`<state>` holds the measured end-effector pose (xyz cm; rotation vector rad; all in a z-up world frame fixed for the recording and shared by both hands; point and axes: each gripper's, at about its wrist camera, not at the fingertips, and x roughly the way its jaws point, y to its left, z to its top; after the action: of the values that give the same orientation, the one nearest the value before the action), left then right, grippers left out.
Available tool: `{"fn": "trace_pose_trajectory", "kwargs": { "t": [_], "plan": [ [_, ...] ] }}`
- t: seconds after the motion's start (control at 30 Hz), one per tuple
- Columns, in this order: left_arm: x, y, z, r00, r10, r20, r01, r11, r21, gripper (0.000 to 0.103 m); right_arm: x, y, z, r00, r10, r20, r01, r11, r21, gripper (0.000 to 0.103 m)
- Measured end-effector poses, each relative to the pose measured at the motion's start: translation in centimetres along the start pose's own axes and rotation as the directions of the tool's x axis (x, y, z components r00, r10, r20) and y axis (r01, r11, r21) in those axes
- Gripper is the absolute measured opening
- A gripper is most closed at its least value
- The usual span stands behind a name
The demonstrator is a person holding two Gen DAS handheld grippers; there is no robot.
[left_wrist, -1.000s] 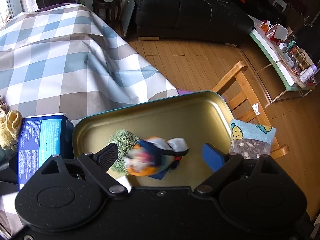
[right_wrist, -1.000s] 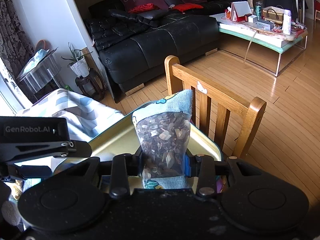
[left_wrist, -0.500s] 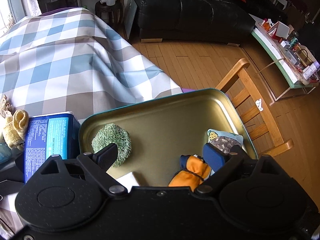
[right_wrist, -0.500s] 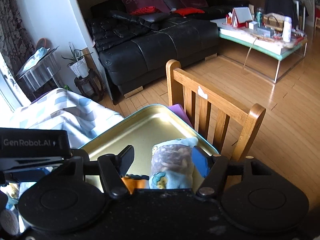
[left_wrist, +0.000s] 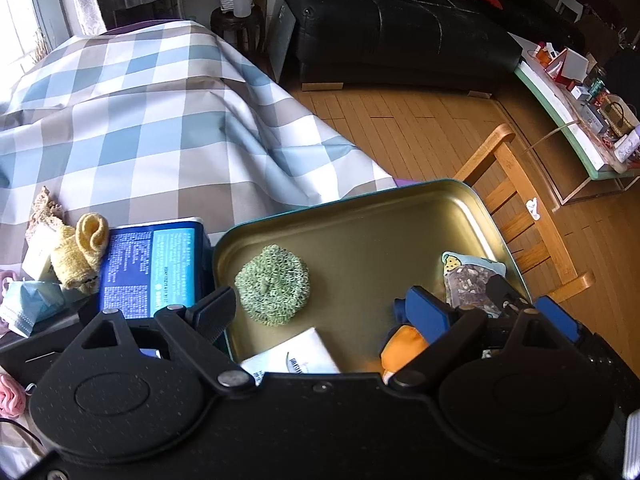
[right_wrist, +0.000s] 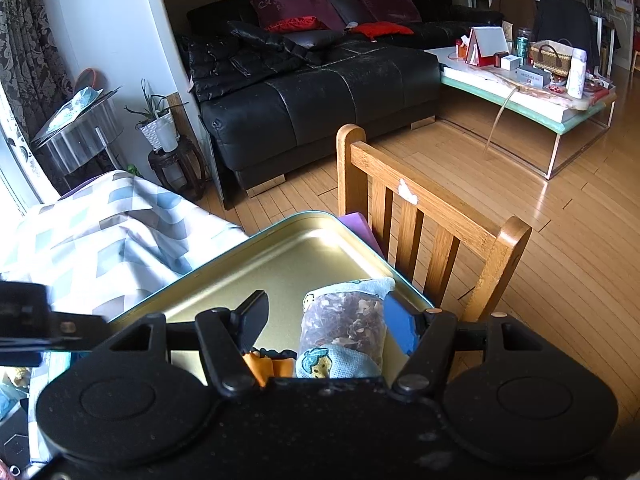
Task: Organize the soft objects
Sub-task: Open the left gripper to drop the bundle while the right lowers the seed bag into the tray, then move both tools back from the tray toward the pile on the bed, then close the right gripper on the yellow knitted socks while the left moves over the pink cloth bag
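A gold metal tray lies on the checked tablecloth. In it are a green knitted scrubber, an orange and blue soft toy, a white packet and a blue fabric pouch with a clear window. My left gripper is open and empty over the tray's near edge. In the right wrist view my right gripper is open, its fingers on either side of the pouch, which lies loose in the tray. The orange toy shows beside it.
A blue box, a yellow sock, a face mask and a pink item lie left of the tray. A wooden chair stands just beyond the tray's right edge. A black sofa and a cluttered coffee table are farther off.
My left gripper let the orange and blue toy drop into the tray and drew back. My right gripper lowered the pouch into the tray and opened off it.
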<state>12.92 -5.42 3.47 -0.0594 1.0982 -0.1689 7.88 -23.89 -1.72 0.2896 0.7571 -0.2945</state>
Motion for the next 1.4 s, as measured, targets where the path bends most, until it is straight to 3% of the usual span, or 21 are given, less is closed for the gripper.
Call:
{"fn": "trace_pose_trajectory", "kwargs": {
  "t": [0.13,0.3,0.4,0.57,0.73,0.93,1.23,1.4],
  "plan": [
    [-2.0,1.5,0.1,1.0,0.005,0.019,-0.005,1.0,0.005,0.089,0.0,0.3,0.0,1.0,-0.009,-0.002,0.009,1.0,-0.012,0.064],
    [-5.5,2.4,-0.3,0.995,0.068,0.078,-0.081,0.981,0.179,0.089,-0.2,0.6,0.0,1.0,-0.025,0.0,0.025,0.999,-0.031,0.064],
    [-8.5,4.2,-0.5,0.989,0.069,0.131,-0.097,0.969,0.228,0.089,-0.3,0.7,0.0,0.999,-0.034,0.002,0.034,0.999,-0.037,0.064],
    [-11.8,9.6,0.1,0.996,0.02,0.09,-0.031,0.993,0.116,0.089,-0.5,1.2,0.0,0.999,-0.052,0.007,0.052,0.997,-0.063,0.064],
    [-13.4,14.9,-0.1,0.995,0.062,0.084,-0.065,0.997,0.036,0.089,-0.9,1.9,-0.1,0.997,-0.068,0.021,0.07,0.992,-0.103,0.064],
    [-14.2,20.4,-1.2,0.988,0.132,0.08,-0.132,0.991,-0.006,0.089,-1.0,2.8,-0.1,0.995,-0.095,0.027,0.098,0.983,-0.152,0.064],
    [-12.5,25.3,-3.4,0.988,0.138,0.063,-0.138,0.99,-0.01,0.09,-2.3,5.3,-0.4,0.988,-0.134,0.075,0.15,0.949,-0.277,0.064],
    [-12.1,26.6,-3.9,0.989,0.106,0.107,-0.107,0.994,0.002,0.09,-3.8,7.8,-0.6,0.986,-0.114,0.123,0.153,0.912,-0.381,0.064]
  ]
}}
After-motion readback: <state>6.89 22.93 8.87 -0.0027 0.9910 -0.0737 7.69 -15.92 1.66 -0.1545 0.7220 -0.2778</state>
